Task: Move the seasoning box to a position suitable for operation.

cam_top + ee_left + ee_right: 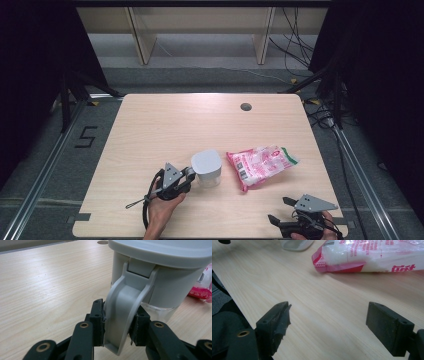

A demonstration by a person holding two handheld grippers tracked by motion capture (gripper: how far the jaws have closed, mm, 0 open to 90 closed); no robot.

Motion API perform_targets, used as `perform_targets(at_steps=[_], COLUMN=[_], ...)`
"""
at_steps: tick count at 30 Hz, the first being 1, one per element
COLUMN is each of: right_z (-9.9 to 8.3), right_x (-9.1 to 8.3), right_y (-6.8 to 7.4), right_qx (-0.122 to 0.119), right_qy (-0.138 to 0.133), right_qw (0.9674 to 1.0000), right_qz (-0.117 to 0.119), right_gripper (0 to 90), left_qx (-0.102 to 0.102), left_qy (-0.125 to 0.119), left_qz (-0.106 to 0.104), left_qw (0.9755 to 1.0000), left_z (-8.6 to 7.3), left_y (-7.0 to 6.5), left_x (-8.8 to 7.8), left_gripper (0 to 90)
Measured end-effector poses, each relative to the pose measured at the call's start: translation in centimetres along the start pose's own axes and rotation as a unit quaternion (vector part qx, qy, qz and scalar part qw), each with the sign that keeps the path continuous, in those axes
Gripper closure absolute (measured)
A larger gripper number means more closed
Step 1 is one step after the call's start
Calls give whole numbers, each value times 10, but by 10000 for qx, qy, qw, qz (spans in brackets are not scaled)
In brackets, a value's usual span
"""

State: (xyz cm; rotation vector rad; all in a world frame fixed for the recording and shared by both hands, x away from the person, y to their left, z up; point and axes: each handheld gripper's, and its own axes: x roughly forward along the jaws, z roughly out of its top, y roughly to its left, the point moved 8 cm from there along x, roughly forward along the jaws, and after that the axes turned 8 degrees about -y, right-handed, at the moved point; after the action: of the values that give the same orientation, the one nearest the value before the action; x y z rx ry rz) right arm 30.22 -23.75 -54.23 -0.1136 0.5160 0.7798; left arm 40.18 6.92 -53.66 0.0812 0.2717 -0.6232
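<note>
A clear jar with a grey lid (pixel 207 167) stands at the middle front of the wooden table (pixel 165 125). My left gripper (pixel 189 176) is shut on the jar's grey side handle (pixel 122 312), one black pad pressing on each side of it. A pink and white plastic bag (pixel 261 165) lies just right of the jar, and its near end (pixel 367 257) shows at the top of the right gripper view. My right gripper (pixel 279 210) rests near the table's front right corner, jaws wide open with bare wood between them (pixel 328 320).
A dark round cable hole (pixel 245 106) sits near the table's far edge. The floor around the table carries metal rails (pixel 45 170) and loose cables (pixel 320 112). The front left of the table is bare wood.
</note>
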Motion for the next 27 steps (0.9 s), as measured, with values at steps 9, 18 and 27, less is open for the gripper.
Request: perform_targets(at_steps=[9, 18, 27], right_z=[-2, -3, -2], right_x=[-1, -1, -2], right_y=[0, -1, -2], right_qx=[81, 64, 59], right_qy=[55, 116, 94], right_qw=[9999, 9999, 9999], right_qz=[37, 45, 83], right_gripper=[200, 200, 200], left_qx=[-59, -137, -267], left_qy=[-10, -49, 127], left_qz=[-39, -21, -215], left_qw=[10000, 9999, 9993], left_z=[3, 3, 4], left_y=[4, 9, 12], left_x=[10, 15, 0], left_gripper=[679, 680, 443])
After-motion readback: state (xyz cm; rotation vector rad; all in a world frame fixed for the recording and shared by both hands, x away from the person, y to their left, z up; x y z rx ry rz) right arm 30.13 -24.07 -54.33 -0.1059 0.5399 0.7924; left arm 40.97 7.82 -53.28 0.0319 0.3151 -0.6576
